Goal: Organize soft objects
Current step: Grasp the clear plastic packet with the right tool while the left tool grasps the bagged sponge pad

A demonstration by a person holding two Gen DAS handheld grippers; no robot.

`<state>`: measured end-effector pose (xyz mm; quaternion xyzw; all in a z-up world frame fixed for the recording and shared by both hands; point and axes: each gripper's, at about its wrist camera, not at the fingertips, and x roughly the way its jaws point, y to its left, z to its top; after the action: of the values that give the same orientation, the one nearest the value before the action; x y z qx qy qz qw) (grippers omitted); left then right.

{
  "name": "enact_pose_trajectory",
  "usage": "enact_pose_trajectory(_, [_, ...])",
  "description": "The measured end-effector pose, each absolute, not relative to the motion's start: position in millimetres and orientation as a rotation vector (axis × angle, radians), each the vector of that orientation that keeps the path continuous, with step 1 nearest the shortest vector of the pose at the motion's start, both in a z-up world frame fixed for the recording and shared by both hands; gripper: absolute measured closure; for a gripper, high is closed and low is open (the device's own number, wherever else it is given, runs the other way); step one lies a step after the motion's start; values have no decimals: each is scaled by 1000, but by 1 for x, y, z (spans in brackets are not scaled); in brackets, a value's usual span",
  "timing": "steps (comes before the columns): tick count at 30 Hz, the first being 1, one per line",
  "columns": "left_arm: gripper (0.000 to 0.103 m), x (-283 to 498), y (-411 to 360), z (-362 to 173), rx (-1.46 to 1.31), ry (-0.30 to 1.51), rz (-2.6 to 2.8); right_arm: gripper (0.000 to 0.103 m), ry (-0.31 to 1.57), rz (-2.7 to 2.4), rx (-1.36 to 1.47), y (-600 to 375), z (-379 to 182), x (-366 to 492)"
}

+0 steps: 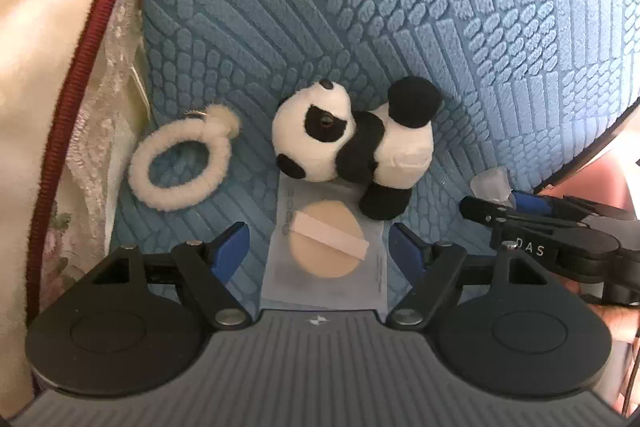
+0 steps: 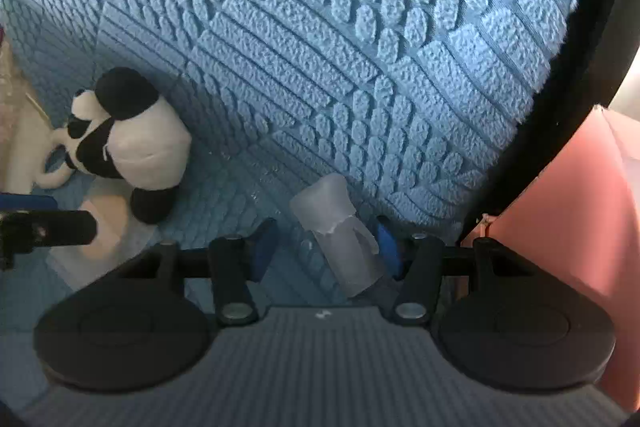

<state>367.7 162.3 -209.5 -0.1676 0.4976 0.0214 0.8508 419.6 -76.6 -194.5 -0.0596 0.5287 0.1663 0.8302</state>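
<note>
Blue textured mat (image 1: 400, 7) carries a panda plush (image 1: 352, 147), fluffy ring (image 1: 180, 163) and packaged puff (image 1: 328, 239) (between the wide left gripper (image 1: 320, 251)); right gripper (image 2: 326, 251), half-closed, apparently brackets a frosted tube (image 2: 340, 239).

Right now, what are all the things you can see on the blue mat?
mat: one, blue, bumpy, under everything.
toy panda: one, black and white, lying in the middle.
fluffy ring: one, cream, beside the panda.
powder puff: one, tan with a pale strap, in a clear packet between the left gripper's fingers.
small tube: one, frosted clear, between the right gripper's fingers.
left gripper: one, black with blue pads, open.
right gripper: one, black with blue pads, open.
</note>
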Motion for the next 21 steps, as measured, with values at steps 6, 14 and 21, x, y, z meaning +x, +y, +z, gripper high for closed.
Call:
enact_pose_trajectory(6, [22, 370, 145, -217, -339, 1064, 30, 75, 1096, 341, -124, -79, -191, 414])
enact_pose_trajectory(14, [22, 367, 133, -221, -281, 1036, 40, 76, 1047, 365, -148, -83, -167, 393])
enact_pose_trajectory(21, [22, 369, 107, -221, -199, 1016, 6, 81, 1064, 388, -161, -78, -167, 369])
